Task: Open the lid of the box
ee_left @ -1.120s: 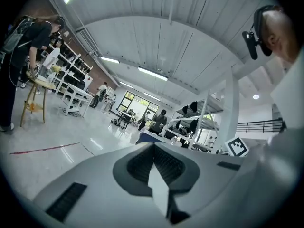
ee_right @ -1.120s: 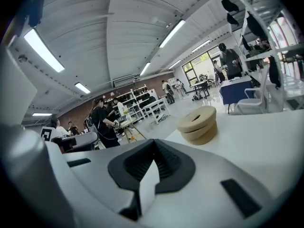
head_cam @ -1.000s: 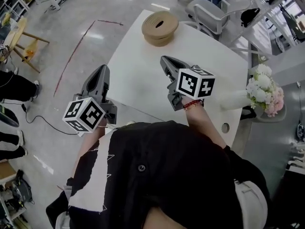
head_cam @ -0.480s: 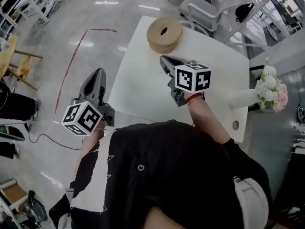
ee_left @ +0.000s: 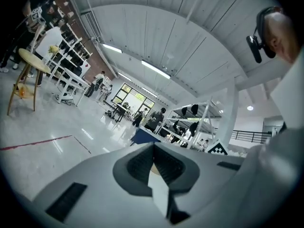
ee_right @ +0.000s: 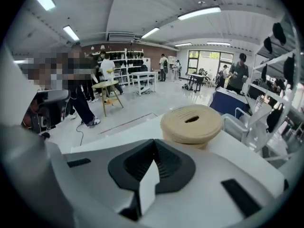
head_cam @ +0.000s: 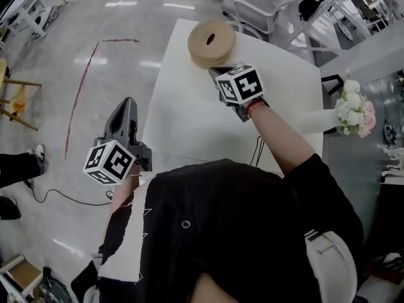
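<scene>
Since a second ago the right gripper (head_cam: pixel 214 73) has travelled forward across the white table (head_cam: pixel 189 112), from above the middle of the top to just short of the round tan box (head_cam: pixel 211 41), and its arm now reaches out straighter. Its jaw tips point at the box's near side; from the head view I cannot tell whether they touch it. The left gripper (head_cam: pixel 127 105) has barely shifted and still hangs off the table's left edge, over the grey floor.

Both claws are clenched with nothing between them. In each gripper view the two jaws meet in a line.

The box stands near the far left corner of the table. Its slotted lid (ee_right: pixel 191 119) is still seated flat on top. In the right gripper view it sits straight ahead, just beyond the jaws.

The box is close to the far edge and the left edge. The table top between the box and the near edge is bare. A bouquet of white and pink flowers (head_cam: pixel 353 113) sits at the right edge, well apart from the box. Beyond the far edge stands a grey chair (head_cam: pixel 252 8). On the floor to the left runs a red line (head_cam: pixel 79 100), well apart from the table.
</scene>
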The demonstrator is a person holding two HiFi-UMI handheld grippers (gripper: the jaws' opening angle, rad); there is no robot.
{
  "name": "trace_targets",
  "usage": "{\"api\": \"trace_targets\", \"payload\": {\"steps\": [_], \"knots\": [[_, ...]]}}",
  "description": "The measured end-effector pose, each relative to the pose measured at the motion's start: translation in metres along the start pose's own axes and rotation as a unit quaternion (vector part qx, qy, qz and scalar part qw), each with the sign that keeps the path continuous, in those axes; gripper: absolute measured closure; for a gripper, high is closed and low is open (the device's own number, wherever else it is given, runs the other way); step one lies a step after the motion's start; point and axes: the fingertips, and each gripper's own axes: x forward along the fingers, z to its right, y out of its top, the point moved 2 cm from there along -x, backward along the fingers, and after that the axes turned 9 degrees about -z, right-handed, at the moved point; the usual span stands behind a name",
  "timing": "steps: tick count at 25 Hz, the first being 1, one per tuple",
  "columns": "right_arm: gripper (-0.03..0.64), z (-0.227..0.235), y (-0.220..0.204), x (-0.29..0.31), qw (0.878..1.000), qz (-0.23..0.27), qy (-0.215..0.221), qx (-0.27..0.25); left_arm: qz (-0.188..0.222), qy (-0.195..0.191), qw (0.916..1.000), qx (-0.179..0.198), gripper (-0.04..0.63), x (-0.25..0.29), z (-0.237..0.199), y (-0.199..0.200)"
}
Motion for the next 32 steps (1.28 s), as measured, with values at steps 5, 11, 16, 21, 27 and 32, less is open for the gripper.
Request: {"api": "trace_targets", "payload": {"steps": [5, 11, 16, 21, 27, 32], "knots": [[0.612, 0.011, 0.013, 0.005, 0.998, -0.013, -0.029, -0.045, -0.001, 0.001, 0.9999, -0.011, 0.586, 0.001, -0.008, -0.009], [0.600, 0.020, 0.027, 0.014, 0.995, -0.028, -0.051, -0.078, 0.001, 0.016, 0.9997, -0.021, 0.586, -0.010, -0.021, -0.015], [0.567, 0.025, 0.039, 0.023, 0.995, -0.032, -0.057, -0.081, 0.008, 0.030, 0.9993, -0.023, 0.586, -0.019, -0.034, -0.013], [0.501, 0.027, 0.046, 0.034, 0.991, -0.039, -0.068, -0.112, 0.009, 0.040, 0.9989, -0.024, 0.586, -0.025, -0.039, -0.015], [0.407, 0.034, 0.031, 0.055, 0.987, -0.088, -0.072, -0.114, 0.011, 0.051, 0.9983, -0.026, 0.586, -0.027, -0.046, -0.013], [0.400, 0.040, 0.035, 0.063, 0.978, -0.093, -0.101, -0.158, 0.011, 0.054, 0.9981, -0.026, 0.586, -0.028, -0.048, -0.014]]}}
